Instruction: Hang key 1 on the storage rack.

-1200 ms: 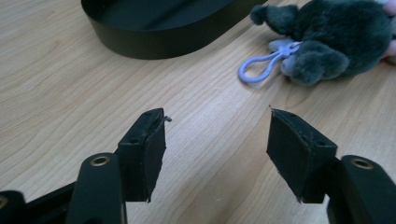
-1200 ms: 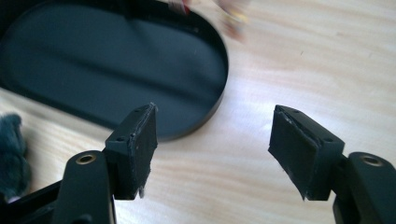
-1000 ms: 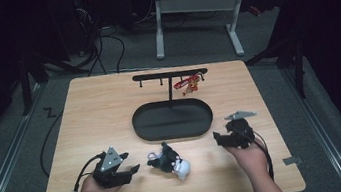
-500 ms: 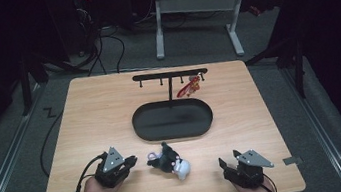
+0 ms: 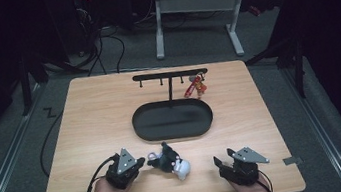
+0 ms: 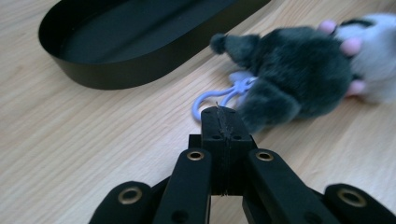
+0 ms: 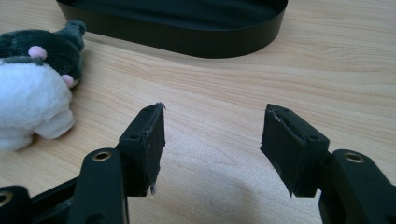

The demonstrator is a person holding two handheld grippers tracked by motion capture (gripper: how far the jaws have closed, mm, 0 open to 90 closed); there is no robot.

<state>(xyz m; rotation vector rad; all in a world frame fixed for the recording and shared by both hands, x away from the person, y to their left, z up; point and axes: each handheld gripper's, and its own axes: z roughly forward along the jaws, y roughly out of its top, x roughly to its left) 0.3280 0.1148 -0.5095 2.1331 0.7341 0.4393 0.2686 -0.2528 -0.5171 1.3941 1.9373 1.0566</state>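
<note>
A grey and white plush toy (image 5: 170, 161) with a pale blue clip (image 6: 215, 97) lies on the table near the front, between my two grippers. My left gripper (image 5: 137, 164) rests just left of it, jaws shut with nothing between them; its tip (image 6: 218, 114) sits right by the clip. My right gripper (image 5: 221, 163) lies to the right of the toy (image 7: 32, 79), open and empty (image 7: 212, 128). A black oval tray (image 5: 172, 121) stands behind the toy. A red keychain (image 5: 194, 85) hangs from the black rack (image 5: 169, 75) at the back.
The wooden table (image 5: 91, 122) has bare room left and right of the tray (image 6: 121, 51). Cables and a desk frame (image 5: 191, 4) stand on the floor beyond the far edge. Tape marks sit at the front corners.
My right gripper has drawn back from beside the tray to the front edge of the table. The left gripper and the plush toy have stayed where they were.
</note>
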